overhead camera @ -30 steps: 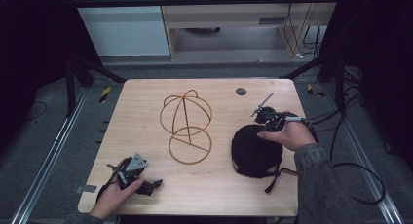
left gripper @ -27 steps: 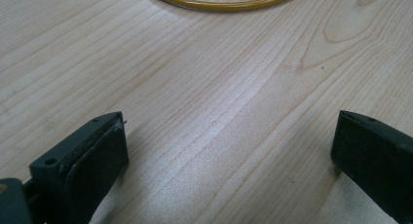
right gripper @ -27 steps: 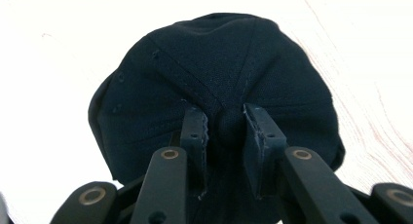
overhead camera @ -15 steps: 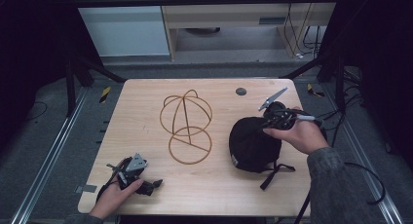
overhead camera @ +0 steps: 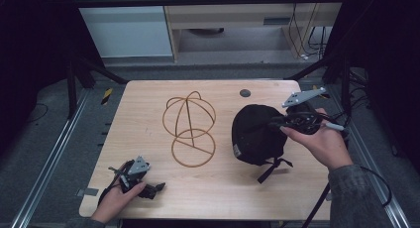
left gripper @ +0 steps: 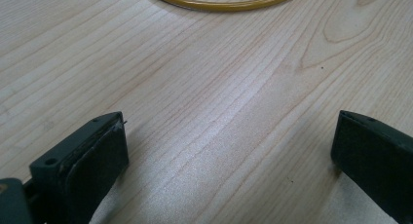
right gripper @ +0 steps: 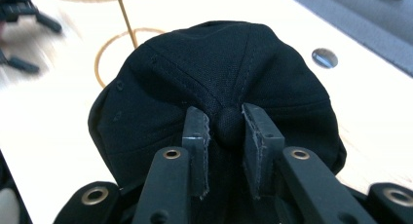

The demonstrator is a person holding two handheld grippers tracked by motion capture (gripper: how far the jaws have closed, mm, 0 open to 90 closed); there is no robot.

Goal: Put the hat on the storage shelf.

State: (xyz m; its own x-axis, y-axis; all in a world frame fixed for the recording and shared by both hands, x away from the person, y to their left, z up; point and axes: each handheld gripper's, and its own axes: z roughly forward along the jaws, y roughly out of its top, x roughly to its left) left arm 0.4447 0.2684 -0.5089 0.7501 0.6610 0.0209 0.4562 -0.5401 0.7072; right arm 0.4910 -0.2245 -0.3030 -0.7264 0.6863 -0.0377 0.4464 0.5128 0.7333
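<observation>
right gripper point(right gripper: 225, 129) clamps black cap point(overhead camera: 255, 134) (raised since 0.5 s) | left gripper point(left gripper: 229, 151) spread, unmoved

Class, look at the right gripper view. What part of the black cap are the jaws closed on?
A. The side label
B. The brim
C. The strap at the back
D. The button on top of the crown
D: the right gripper pinches the round button where the seams of the black cap meet.

Light wooden table point(overhead camera: 148, 109), gold wire stand point(overhead camera: 190, 129), black cap point(overhead camera: 255, 134), left tongs point(overhead camera: 148, 190) resting near front edge
</observation>
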